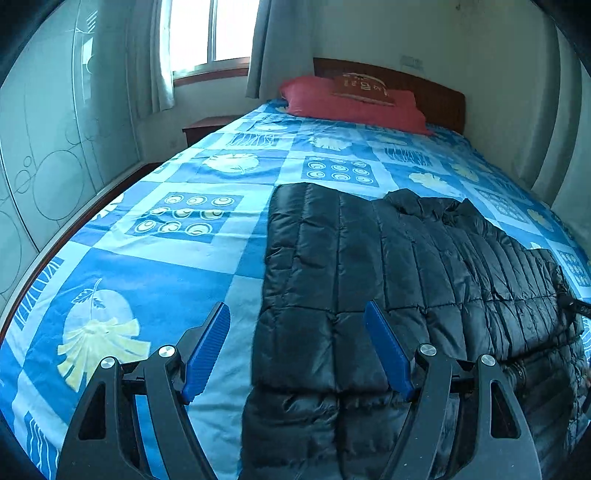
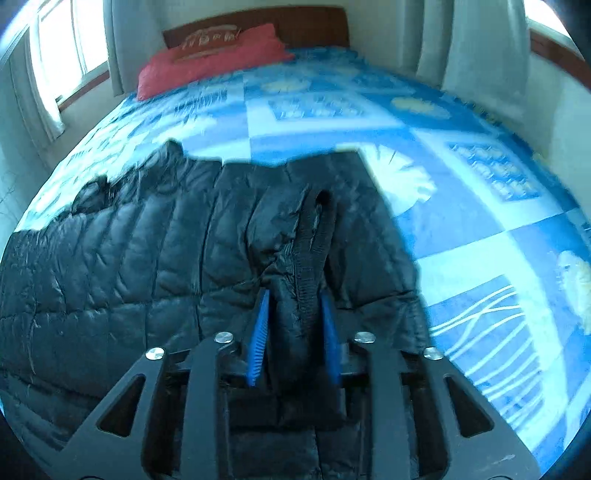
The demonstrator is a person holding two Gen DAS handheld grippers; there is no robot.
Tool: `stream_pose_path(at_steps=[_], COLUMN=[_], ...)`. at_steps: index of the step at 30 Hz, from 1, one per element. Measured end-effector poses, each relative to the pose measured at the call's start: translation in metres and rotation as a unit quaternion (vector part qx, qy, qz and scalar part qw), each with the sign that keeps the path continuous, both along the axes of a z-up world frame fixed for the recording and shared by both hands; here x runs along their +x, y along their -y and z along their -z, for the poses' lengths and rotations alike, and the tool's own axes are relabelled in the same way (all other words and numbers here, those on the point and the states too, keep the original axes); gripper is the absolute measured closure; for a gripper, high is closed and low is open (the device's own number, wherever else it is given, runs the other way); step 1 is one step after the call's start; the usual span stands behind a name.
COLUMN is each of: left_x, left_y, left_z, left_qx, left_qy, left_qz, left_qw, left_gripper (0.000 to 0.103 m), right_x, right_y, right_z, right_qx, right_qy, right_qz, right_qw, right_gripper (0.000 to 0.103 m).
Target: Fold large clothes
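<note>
A black quilted puffer jacket (image 1: 388,266) lies flat on the blue patterned bedspread (image 1: 155,266). My left gripper (image 1: 297,314) is open and empty, just above the jacket's near left edge. In the right wrist view the jacket (image 2: 129,258) spreads to the left. My right gripper (image 2: 295,299) is shut on the jacket's sleeve (image 2: 306,251), a bunched fold with a ribbed cuff, held over the jacket's body. The right wrist view is blurred.
A red pillow (image 1: 351,103) lies at the wooden headboard (image 1: 436,92). A window with curtains (image 1: 207,33) and a bedside table (image 1: 207,127) stand at the far left. A wardrobe (image 1: 44,147) runs along the bed's left side. Bare bedspread (image 2: 480,221) lies right of the jacket.
</note>
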State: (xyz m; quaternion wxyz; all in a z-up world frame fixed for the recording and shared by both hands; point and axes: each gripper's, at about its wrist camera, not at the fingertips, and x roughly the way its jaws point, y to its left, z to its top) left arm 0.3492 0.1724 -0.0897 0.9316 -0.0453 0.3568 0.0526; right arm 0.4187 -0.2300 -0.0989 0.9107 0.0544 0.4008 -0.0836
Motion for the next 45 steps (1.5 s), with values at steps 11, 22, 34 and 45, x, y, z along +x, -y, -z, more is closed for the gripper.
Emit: stream_pose_path(at_steps=[11,22,34,45], left_x=[0.036,0.039,0.091,0.150], left_y=[0.008,-0.003,-0.018,-0.027], left_z=[0.047,0.004,0.011,0.054], left_qx=[0.020,-0.015,-0.018,0.013], left_qy=[-0.072,-0.016,-0.050,-0.093], left_qz=[-0.007,-0.010,-0.031,-0.046], left_qw=[0.9972,0.9997,0.9981,0.9945], left_gripper=[0.027,0.028,0.028,0.023], right_x=[0.008,0.041,0.078,0.106], right_y=[-0.055,-0.055,-0.059,-0.059], right_z=[0.045,0.008,0.013,0.044], right_qx=[0.051,0.045,0.047,0.042], right_qy=[-0.033,0.003,-0.005,-0.037], right_qz=[-0.101,-0.084,-0.082,-0.078], right_qw=[0.993,0.995,0.996,0.995], right_gripper=[0.053,0.050,0.044,0.043])
